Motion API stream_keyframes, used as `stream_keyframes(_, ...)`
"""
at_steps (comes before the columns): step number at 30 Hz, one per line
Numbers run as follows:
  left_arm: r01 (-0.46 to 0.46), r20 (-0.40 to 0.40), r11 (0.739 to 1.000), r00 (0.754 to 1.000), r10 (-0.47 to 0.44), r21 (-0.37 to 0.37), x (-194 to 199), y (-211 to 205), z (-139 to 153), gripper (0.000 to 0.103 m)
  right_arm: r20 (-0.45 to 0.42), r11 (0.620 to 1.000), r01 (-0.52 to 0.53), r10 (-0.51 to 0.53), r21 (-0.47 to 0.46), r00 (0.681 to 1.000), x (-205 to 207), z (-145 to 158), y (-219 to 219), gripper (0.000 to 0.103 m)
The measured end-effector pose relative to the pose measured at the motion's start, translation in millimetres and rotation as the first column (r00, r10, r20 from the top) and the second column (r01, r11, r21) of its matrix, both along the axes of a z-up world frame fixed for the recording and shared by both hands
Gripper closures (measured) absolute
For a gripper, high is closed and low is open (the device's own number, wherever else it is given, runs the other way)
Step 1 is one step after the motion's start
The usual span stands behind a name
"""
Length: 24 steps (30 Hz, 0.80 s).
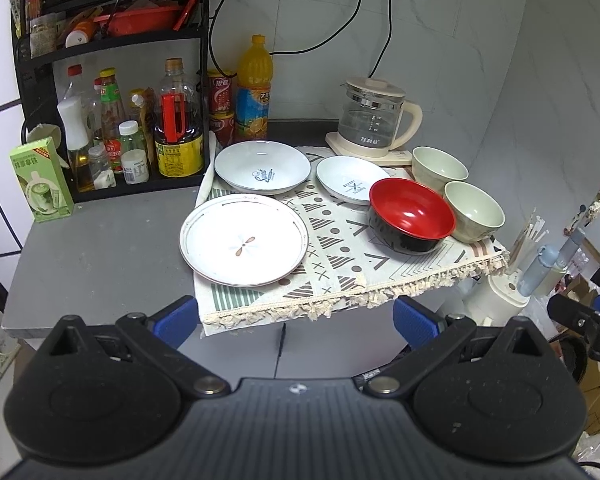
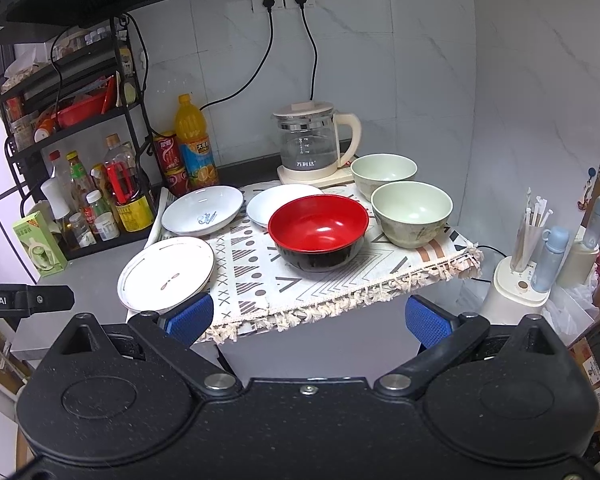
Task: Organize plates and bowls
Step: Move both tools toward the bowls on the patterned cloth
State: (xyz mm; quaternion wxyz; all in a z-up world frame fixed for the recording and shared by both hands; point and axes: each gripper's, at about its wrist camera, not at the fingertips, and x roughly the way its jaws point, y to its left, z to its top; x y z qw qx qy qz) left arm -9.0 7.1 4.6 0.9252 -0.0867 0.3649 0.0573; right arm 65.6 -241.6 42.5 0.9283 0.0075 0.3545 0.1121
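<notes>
On a patterned cloth (image 1: pixel 340 248) (image 2: pixel 259 272) lie a large white flower-marked plate (image 1: pixel 243 240) (image 2: pixel 165 274), a deep white plate with blue print (image 1: pixel 261 166) (image 2: pixel 202 210), a smaller white plate (image 1: pixel 350 180) (image 2: pixel 275 202), a red-and-black bowl (image 1: pixel 412 216) (image 2: pixel 318 232) and two pale green bowls, near (image 1: pixel 474 212) (image 2: pixel 412 214) and far (image 1: pixel 440 168) (image 2: pixel 384 174). My left gripper (image 1: pixel 295 320) is open and empty, short of the cloth's front fringe. My right gripper (image 2: pixel 310 318) is open and empty, in front of the red bowl.
A glass kettle (image 1: pixel 374 116) (image 2: pixel 312 144) stands on its base behind the bowls. A black rack of sauce bottles (image 1: pixel 111 128) (image 2: pixel 79 184), an orange juice bottle (image 1: pixel 253 88) (image 2: pixel 193 144) and a green carton (image 1: pixel 41 180) stand left. A chopstick holder (image 2: pixel 524 268) stands beyond the right edge.
</notes>
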Motion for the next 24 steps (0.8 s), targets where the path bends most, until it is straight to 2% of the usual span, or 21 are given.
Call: stream_keyframes(24, 0.003, -0.023, 1.0, 1.0, -0.003, 0.0, 12, 4, -7, 0.001, -0.014, 1.0, 0.017, -0.018, -0.017, 1.0, 7, -7, 1, 0.0)
